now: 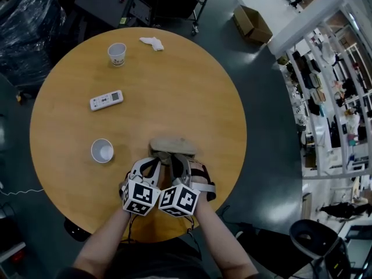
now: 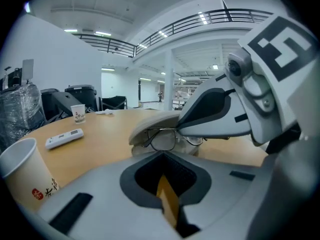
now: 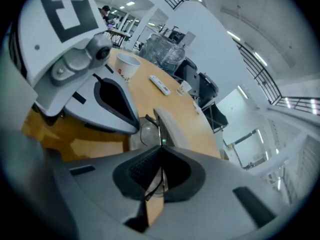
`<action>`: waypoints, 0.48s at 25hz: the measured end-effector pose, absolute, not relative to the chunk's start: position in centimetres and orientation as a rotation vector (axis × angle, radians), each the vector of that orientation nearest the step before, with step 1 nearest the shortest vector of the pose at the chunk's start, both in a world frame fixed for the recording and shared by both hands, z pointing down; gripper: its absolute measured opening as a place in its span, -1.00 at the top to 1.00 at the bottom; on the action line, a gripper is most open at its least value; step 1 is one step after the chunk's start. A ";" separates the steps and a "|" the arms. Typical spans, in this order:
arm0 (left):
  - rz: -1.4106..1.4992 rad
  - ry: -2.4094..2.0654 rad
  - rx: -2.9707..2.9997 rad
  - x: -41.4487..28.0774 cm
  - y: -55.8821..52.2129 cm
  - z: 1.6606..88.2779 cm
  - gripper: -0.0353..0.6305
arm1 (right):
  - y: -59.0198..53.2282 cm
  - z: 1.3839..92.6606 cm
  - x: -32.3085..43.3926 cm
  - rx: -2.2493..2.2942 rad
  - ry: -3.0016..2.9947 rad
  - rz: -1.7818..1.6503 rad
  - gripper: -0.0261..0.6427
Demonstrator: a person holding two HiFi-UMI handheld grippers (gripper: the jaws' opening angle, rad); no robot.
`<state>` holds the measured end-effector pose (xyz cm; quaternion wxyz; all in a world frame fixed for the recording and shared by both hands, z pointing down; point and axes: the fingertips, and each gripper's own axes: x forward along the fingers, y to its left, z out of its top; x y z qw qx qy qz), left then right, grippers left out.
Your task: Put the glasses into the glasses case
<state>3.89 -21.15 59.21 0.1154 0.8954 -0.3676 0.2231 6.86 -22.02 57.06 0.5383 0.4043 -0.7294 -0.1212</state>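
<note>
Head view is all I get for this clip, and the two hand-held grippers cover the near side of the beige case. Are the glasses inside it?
Observer: In the left gripper view, the glasses sit at the open mouth of the glasses case, under its raised lid. I cannot tell whether they rest on the base.
Operator: Is anything gripping them?
Observer: Yes. The right gripper view shows the right hand-held gripper closed on one thin temple arm.
Operator: And the left one?
Observer: The left hand-held gripper has its jaws together with nothing between them, short of the case.
</note>
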 end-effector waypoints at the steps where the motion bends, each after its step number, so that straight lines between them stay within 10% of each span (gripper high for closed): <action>1: 0.654 -1.075 2.624 3.9 -21.1 59.2 0.88 | -22.1 57.2 6.8 0.948 -1.726 -0.306 0.94; 12: 0.642 -1.059 2.633 3.9 -21.1 59.3 0.88 | -23.3 58.9 6.6 0.751 -1.659 -0.472 0.94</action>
